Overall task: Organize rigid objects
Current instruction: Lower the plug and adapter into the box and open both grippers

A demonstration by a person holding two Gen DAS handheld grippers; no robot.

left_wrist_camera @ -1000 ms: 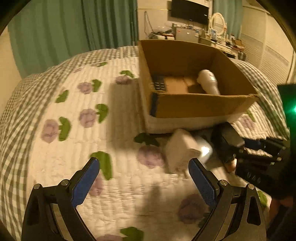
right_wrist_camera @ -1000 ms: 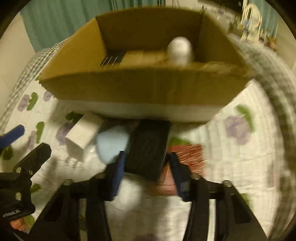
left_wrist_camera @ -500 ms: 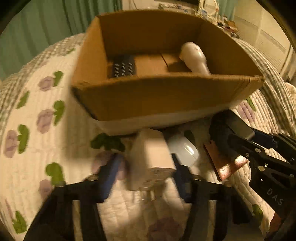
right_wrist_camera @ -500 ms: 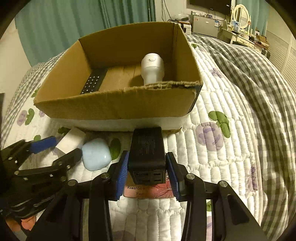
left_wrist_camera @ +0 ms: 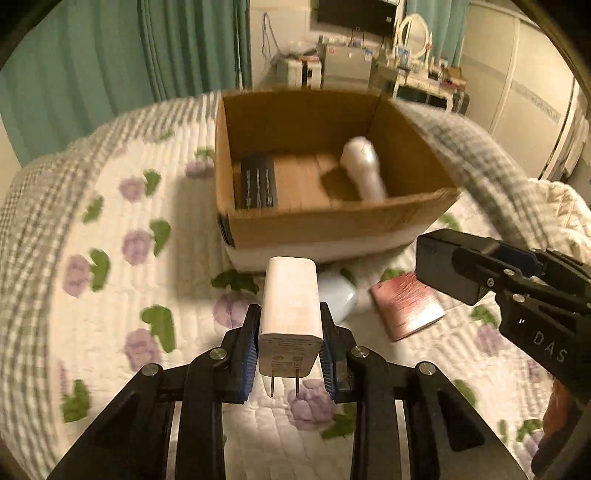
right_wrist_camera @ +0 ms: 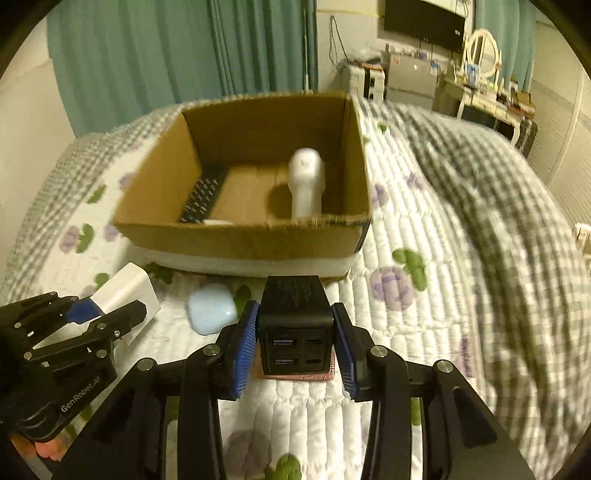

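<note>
My left gripper (left_wrist_camera: 290, 345) is shut on a white wall charger (left_wrist_camera: 290, 306), prongs toward the camera, held above the quilt in front of the cardboard box (left_wrist_camera: 332, 225). My right gripper (right_wrist_camera: 294, 338) is shut on a black multi-port charger (right_wrist_camera: 294, 314), also lifted in front of the box (right_wrist_camera: 240, 240). The box holds a black remote (left_wrist_camera: 258, 181) at the left and a white handheld device (left_wrist_camera: 364, 170) at the right. A pale blue case (right_wrist_camera: 211, 308) and a pink booklet (left_wrist_camera: 406, 304) lie on the quilt below.
The bed has a floral quilt (left_wrist_camera: 122, 258) with a checked border (right_wrist_camera: 498, 221). Green curtains (left_wrist_camera: 110, 55) hang behind. A dresser with a mirror (left_wrist_camera: 413, 33) stands at the far right.
My left gripper closed on the white charger and lifted it off the quilt. My right gripper raised the black charger and both pulled back a little from the box.
</note>
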